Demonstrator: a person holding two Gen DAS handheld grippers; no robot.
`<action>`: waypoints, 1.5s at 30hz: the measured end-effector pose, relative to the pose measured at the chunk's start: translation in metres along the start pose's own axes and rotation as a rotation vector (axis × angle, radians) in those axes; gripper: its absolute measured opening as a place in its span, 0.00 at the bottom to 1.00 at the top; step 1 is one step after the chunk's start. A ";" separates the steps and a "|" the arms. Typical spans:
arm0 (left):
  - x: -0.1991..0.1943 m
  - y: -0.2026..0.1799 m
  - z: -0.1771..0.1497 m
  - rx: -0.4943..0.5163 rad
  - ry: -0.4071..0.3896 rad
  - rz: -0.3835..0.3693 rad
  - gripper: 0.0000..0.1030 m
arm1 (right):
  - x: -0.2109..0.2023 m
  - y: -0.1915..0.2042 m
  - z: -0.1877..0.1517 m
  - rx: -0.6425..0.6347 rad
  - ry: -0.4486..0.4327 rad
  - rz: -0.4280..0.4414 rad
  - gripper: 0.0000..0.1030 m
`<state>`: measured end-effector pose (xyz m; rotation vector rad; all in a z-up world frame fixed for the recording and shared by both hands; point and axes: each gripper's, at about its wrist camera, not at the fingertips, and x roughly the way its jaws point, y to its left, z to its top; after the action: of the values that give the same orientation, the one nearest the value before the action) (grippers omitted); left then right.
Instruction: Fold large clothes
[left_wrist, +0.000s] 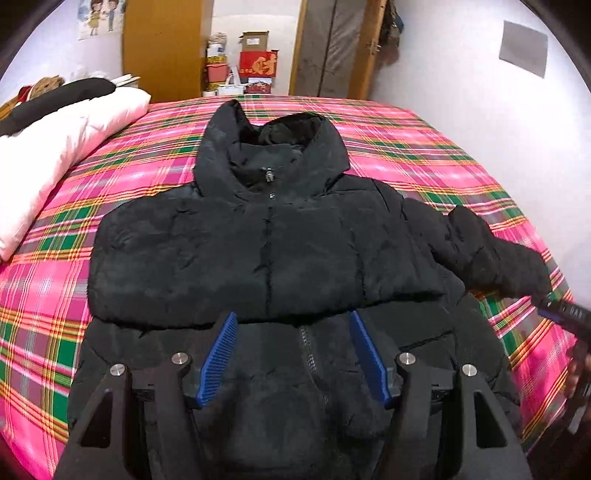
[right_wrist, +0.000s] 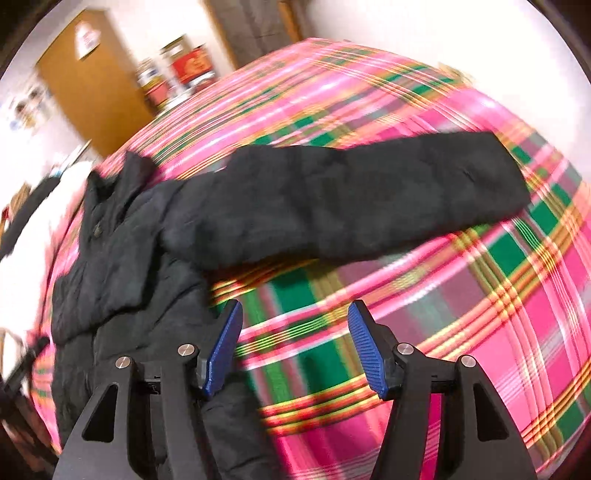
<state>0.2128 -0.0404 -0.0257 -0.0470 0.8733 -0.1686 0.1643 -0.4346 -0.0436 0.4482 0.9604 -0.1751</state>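
A black hooded puffer jacket (left_wrist: 266, 251) lies front up on the pink plaid bed (left_wrist: 424, 147), zipped, hood toward the far end. One sleeve lies folded across the chest; the other sleeve (left_wrist: 495, 254) stretches out to the right. My left gripper (left_wrist: 291, 321) is open and empty, hovering over the jacket's lower front. My right gripper (right_wrist: 293, 314) is open and empty above the plaid sheet (right_wrist: 480, 332), just below the outstretched sleeve (right_wrist: 351, 206); it also shows at the left wrist view's right edge (left_wrist: 565, 314). The right wrist view is motion-blurred.
A white pillow (left_wrist: 70, 136) and a dark item lie at the bed's left side. Boxes and bags (left_wrist: 251, 62) stand on the floor beyond the bed, between a wooden cabinet (left_wrist: 162, 48) and a door (left_wrist: 340, 48). A white wall runs along the right side.
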 end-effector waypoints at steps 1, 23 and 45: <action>0.003 -0.002 0.001 0.005 -0.001 0.000 0.63 | 0.004 -0.010 0.005 0.029 0.000 -0.008 0.58; 0.057 0.031 0.020 -0.053 0.012 0.062 0.63 | 0.063 -0.134 0.068 0.518 -0.144 0.002 0.26; 0.013 0.067 0.036 -0.167 -0.090 0.071 0.63 | -0.075 0.143 0.082 -0.123 -0.235 0.329 0.09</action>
<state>0.2569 0.0222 -0.0194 -0.1777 0.7960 -0.0270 0.2314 -0.3470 0.0998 0.4544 0.6517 0.1274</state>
